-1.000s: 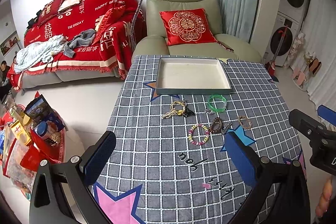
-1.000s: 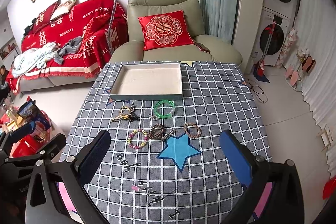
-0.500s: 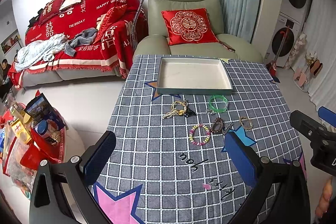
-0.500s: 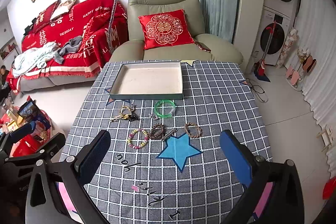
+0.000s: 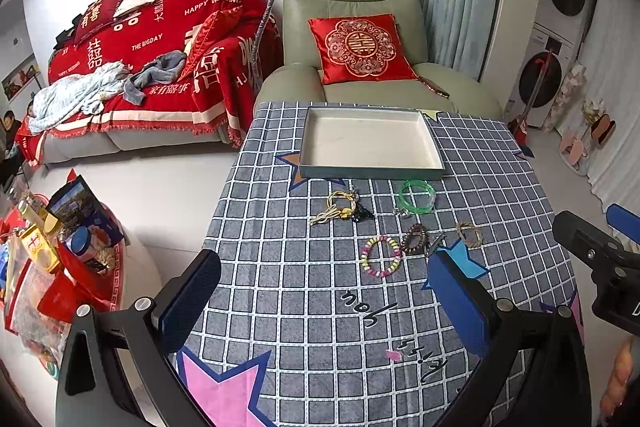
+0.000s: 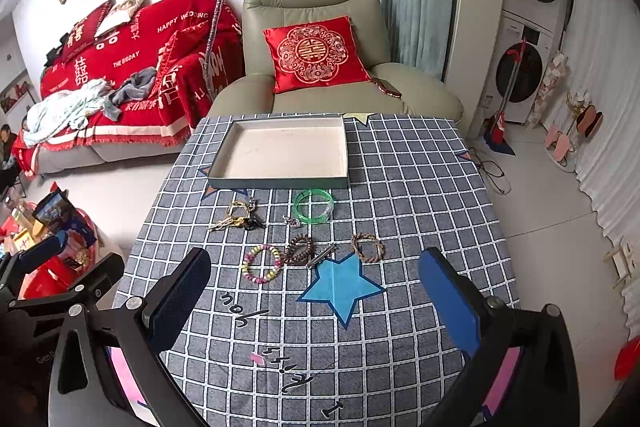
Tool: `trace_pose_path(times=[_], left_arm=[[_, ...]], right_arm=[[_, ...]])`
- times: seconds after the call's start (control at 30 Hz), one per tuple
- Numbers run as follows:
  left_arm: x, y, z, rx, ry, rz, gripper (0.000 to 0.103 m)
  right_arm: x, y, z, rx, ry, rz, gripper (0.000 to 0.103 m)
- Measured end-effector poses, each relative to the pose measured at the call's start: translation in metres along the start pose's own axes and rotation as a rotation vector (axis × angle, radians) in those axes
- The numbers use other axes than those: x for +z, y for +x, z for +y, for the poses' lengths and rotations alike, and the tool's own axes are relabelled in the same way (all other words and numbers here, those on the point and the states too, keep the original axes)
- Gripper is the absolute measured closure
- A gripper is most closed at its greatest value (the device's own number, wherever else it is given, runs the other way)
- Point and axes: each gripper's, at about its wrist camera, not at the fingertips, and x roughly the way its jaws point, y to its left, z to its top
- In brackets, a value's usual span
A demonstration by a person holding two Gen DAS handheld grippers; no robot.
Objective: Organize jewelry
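Observation:
A shallow empty tray (image 5: pixel 372 171) (image 6: pixel 280 182) stands at the far end of the checked tablecloth. In front of it lie a green bangle (image 5: pixel 417 195) (image 6: pixel 313 206), a yellow cord piece with keys (image 5: pixel 340 207) (image 6: pixel 236 215), a pastel bead bracelet (image 5: pixel 380 255) (image 6: pixel 262 263), a brown bead bracelet (image 5: pixel 414 238) (image 6: pixel 299 249), a woven brown ring (image 5: pixel 469 233) (image 6: pixel 368 247) and a small silver charm (image 6: pixel 293 221). My left gripper (image 5: pixel 324 303) and right gripper (image 6: pixel 312 301) are both open and empty, hovering above the near part of the table.
A green armchair with a red cushion (image 5: pixel 360 47) stands behind the table. A red-covered sofa (image 5: pixel 140 67) is at the left. A stool with snack boxes (image 5: pixel 60 239) sits by the table's left edge. Washing machines (image 6: pixel 528 27) stand at the right.
Both views have shifted only slightly; the jewelry and tray have not moved and both grippers stay open.

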Motion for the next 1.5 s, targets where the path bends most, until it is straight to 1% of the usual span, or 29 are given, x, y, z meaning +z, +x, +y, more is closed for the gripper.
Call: trace_pose_path(times=[1.5], left_arm=[[0.0017,0.0044,-0.0022,0.001,-0.005,0.011,0.000]], right_arm=[[-0.0068,0.0080,0.0027,0.002,0.003,0.011,0.000]])
